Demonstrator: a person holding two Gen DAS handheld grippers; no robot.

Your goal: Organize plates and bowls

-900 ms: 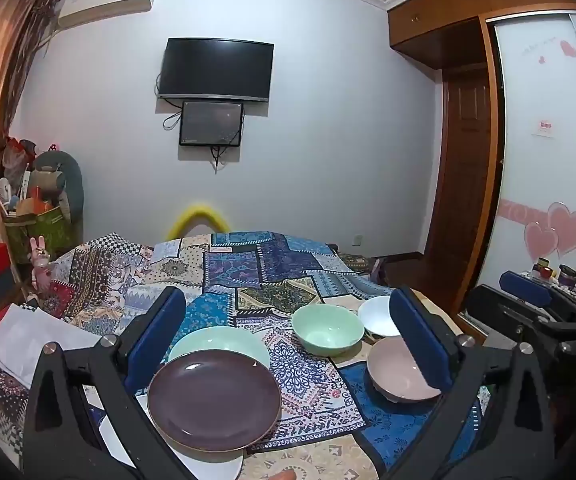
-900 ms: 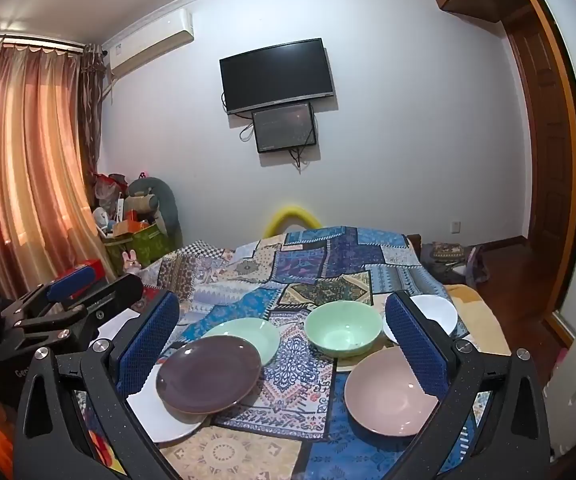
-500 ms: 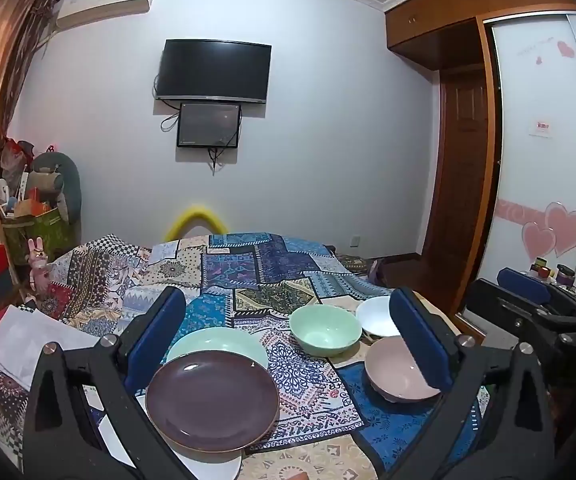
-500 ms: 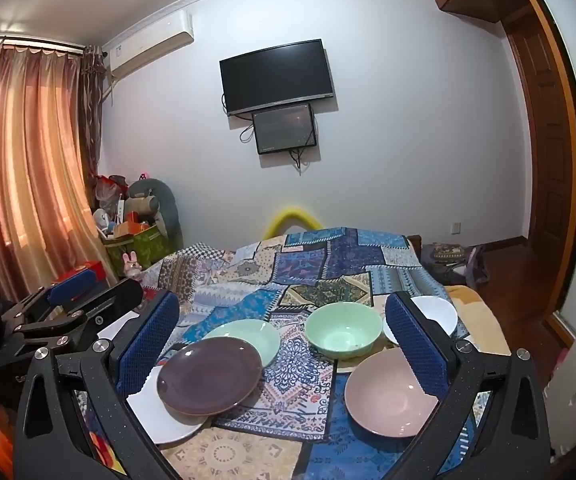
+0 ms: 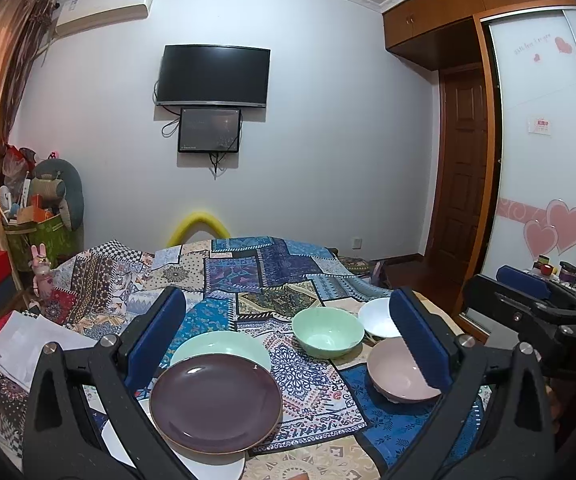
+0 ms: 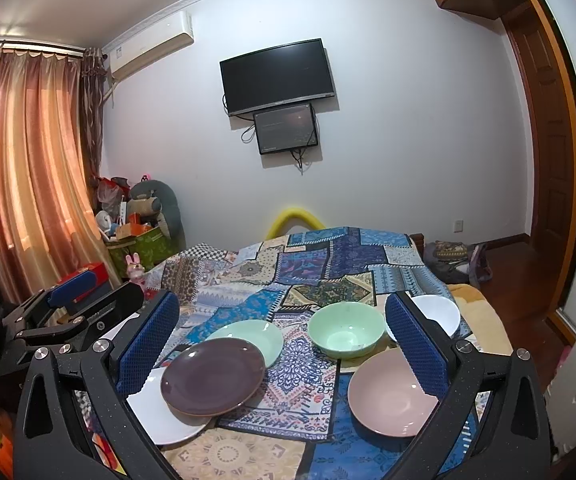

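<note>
A: Since a moment ago we've barely drifted; left gripper (image 5: pixel 288 336) and right gripper (image 6: pixel 281 336) gape empty above the bedspread (image 6: pixel 320 264).

B: The purple plate (image 6: pixel 213 376) seems to overlap the white plate (image 6: pixel 159 416) and the green plate (image 6: pixel 247 338); the bowls (image 6: pixel 346 334) sit right. We'd risk it sliding on the soft cloth.

Both cameras sit low at the near end of a patchwork cloth (image 5: pixel 247 276) and look across it, a little downward, to the far wall with its TV (image 5: pixel 213 76). The left wrist view looks from the left, close over the purple plate (image 5: pixel 215 402). The right wrist view looks from the right. Both share the plates, bowls, cloth and TV.
</note>
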